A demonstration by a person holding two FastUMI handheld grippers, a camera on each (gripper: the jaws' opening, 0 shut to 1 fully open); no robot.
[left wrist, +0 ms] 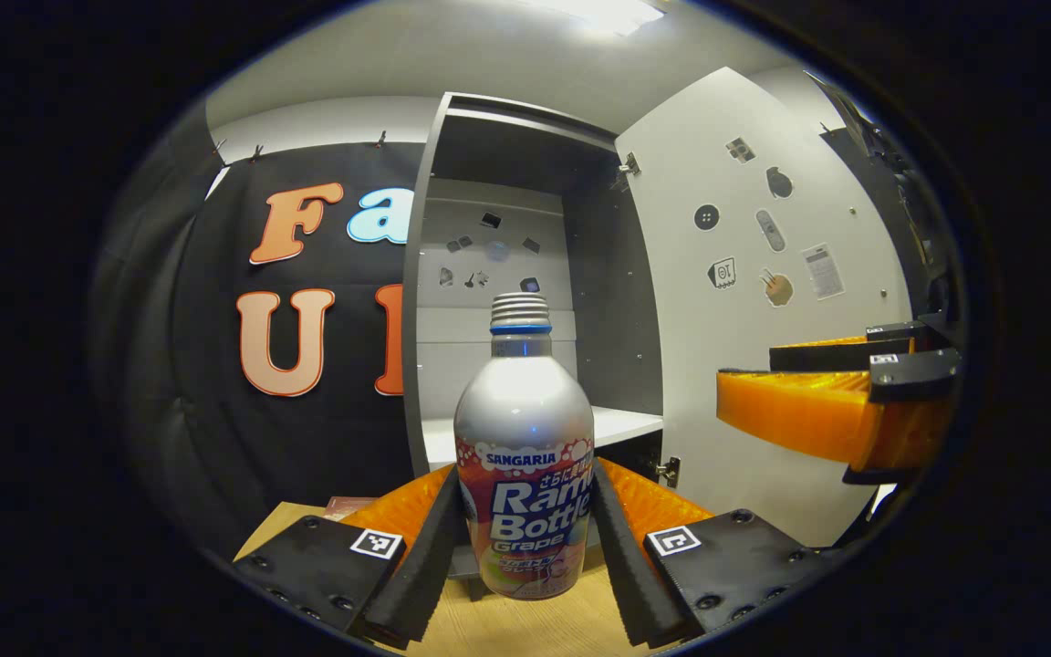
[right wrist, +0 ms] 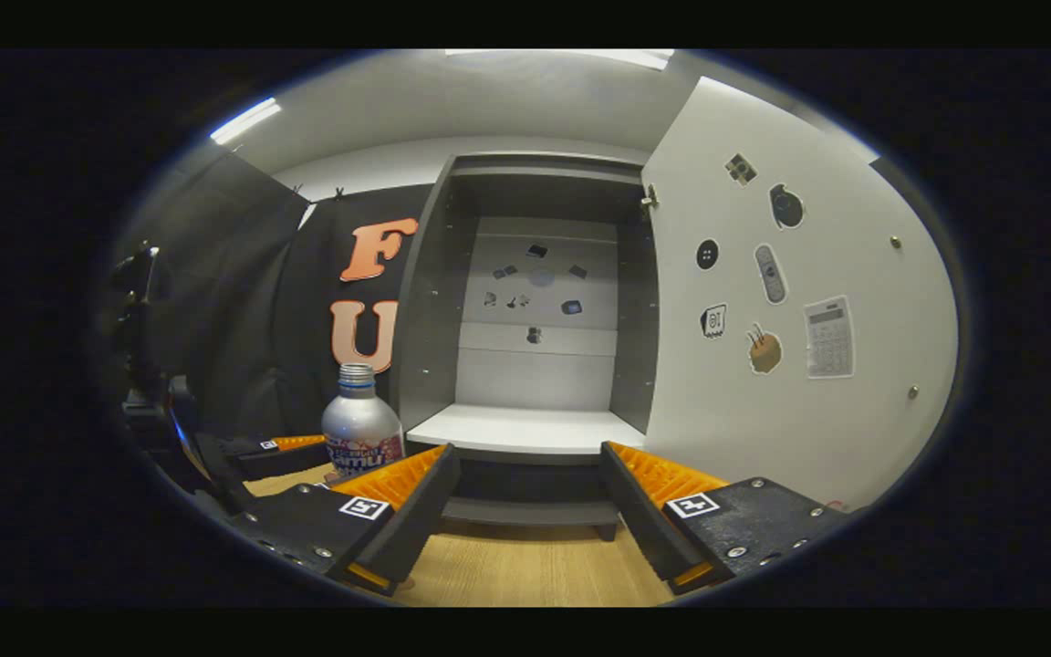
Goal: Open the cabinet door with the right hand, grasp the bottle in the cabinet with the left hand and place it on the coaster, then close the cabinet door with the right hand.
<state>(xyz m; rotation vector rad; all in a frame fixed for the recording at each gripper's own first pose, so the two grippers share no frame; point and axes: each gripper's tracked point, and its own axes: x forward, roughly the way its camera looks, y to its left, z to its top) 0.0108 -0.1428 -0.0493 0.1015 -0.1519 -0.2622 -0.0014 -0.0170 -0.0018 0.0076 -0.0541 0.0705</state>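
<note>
While door (right wrist: 799, 319) wide, bottle (left wrist: 525, 474) between left gripper (left wrist: 525, 538) fingers (left wrist: 425, 547).

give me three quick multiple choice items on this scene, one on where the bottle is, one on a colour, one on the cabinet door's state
1. Where is the bottle?
A. on the cabinet shelf
B. between the left tongs, outside the cabinet
C. lying on the floor

2. What colour is the ring under the bottle's cap?
A. blue
B. red
C. green

3. The cabinet door is:
A. shut
B. missing
C. swung open

Answers:
1 B, the left gripper view has it upright between its own fingers, over the wooden table.
2 A, a blue band sits below the threaded cap.
3 C, the shelf inside is in plain sight.
</note>
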